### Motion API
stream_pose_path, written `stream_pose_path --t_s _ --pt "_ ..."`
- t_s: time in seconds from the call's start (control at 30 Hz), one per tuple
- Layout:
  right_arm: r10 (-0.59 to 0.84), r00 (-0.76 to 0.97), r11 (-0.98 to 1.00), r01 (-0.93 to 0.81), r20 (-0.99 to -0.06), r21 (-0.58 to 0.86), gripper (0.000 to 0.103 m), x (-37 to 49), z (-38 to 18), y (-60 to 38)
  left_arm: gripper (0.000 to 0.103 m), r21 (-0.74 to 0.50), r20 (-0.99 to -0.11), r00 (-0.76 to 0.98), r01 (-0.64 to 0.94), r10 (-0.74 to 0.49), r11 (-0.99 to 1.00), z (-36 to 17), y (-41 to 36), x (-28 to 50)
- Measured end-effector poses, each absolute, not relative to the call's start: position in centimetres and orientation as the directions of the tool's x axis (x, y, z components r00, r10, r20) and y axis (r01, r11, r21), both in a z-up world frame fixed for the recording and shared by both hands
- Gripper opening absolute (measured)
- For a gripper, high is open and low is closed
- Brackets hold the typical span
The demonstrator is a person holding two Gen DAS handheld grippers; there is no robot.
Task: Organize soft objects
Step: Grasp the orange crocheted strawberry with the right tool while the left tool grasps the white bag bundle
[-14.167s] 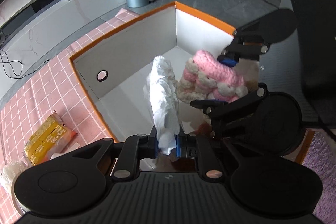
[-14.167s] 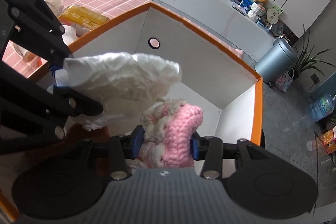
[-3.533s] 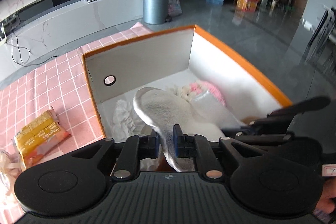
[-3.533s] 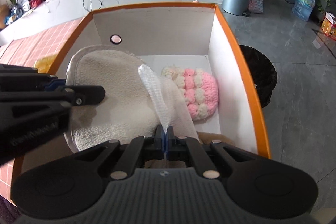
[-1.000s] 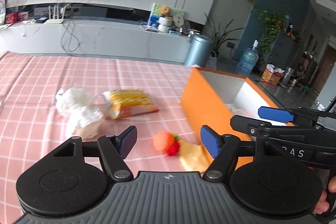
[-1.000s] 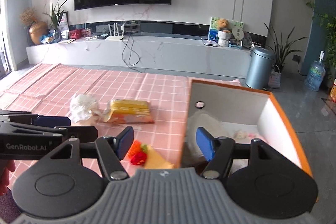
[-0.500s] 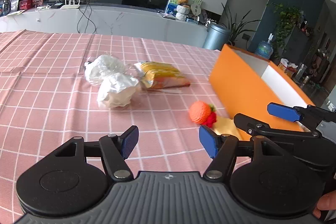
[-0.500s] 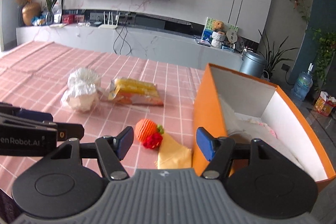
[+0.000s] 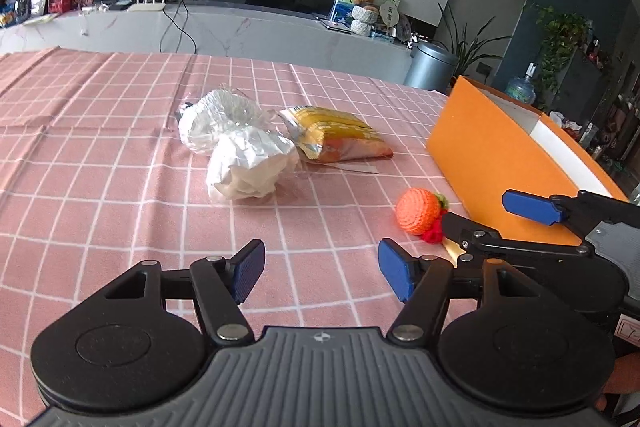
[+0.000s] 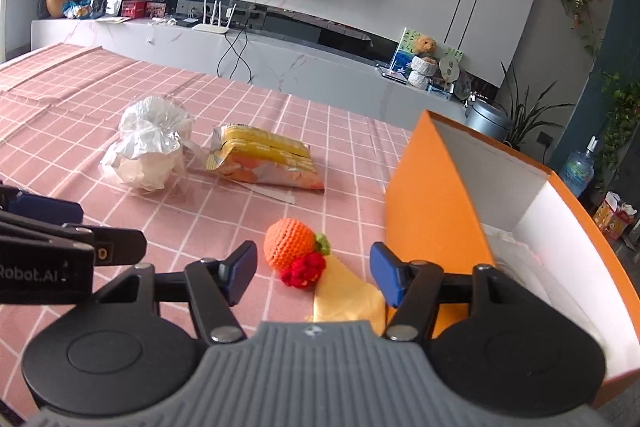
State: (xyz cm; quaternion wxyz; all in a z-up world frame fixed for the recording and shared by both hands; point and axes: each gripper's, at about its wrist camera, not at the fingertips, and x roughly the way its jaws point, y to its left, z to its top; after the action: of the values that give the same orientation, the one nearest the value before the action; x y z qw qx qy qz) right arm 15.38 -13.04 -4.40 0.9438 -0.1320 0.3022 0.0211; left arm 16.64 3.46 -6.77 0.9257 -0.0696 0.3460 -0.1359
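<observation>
An orange crochet ball with a red and green tuft lies on the pink checked tablecloth beside a yellow cloth. My right gripper hovers low over them. Its jaws are closing with the tuft and cloth between the pads, which touch nothing. My left gripper stands open over bare tablecloth, and the crochet ball lies to its front right. Crumpled white plastic bags and a yellow snack packet lie further back. The orange box holds pale soft things at the right.
The right gripper shows at the right edge of the left wrist view, close to the orange box. The left gripper shows at the left of the right wrist view. A grey counter and bin stand beyond the table's far edge.
Both grippers have sunk toward the table and moved in on the loose things. The crochet ball now lies right at the right gripper's tips, and that gripper's jaws have narrowed a little.
</observation>
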Motion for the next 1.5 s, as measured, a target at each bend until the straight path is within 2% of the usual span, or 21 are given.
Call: stream_pose_path --t_s 0.2,0.3,0.43,0.53,0.73,1.13,1.37,1.5 --pt "-0.034 0.800 0.963 -0.134 -0.599 -0.233 0.058 17.6 -5.7 -12.8 0.078 -0.208 -0.613 0.750 0.148 -0.247 0.967 -7.0 4.5 18.5" --pt "-0.027 0.788 0.964 -0.143 -0.615 -0.226 0.057 18.8 -6.3 -12.8 0.083 -0.184 -0.602 0.769 0.130 -0.216 0.974 -6.9 4.7 19.6" --pt "-0.025 0.769 0.963 -0.152 -0.639 -0.222 0.057 20.3 -7.2 -12.5 0.088 -0.222 -0.596 0.779 0.071 -0.193 0.973 -6.7 5.1 21.3" --pt "-0.020 0.742 0.968 -0.154 -0.670 -0.198 0.049 21.1 -7.9 -12.7 0.089 -0.226 -0.595 0.785 0.043 -0.173 0.973 -6.6 5.2 22.3" --pt "0.016 0.745 0.973 -0.166 -0.667 -0.161 0.045 21.9 -7.9 -12.8 0.091 -0.229 -0.588 0.797 0.003 -0.141 0.973 -6.2 4.8 23.5" --pt "0.115 0.754 0.979 -0.198 -0.647 -0.057 0.045 25.5 -7.3 -11.2 0.091 -0.294 -0.678 0.729 -0.152 -0.093 0.944 -6.4 5.4 28.4" --pt "0.143 0.730 0.978 -0.207 -0.668 -0.017 0.045 26.4 -7.8 -11.0 0.087 -0.285 -0.731 0.674 -0.163 -0.104 0.945 -7.6 5.4 29.9" --pt "0.151 0.728 0.978 -0.210 -0.669 -0.008 0.045 26.5 -7.8 -11.3 0.076 -0.267 -0.747 0.656 -0.156 -0.103 0.951 -8.0 5.3 30.4"
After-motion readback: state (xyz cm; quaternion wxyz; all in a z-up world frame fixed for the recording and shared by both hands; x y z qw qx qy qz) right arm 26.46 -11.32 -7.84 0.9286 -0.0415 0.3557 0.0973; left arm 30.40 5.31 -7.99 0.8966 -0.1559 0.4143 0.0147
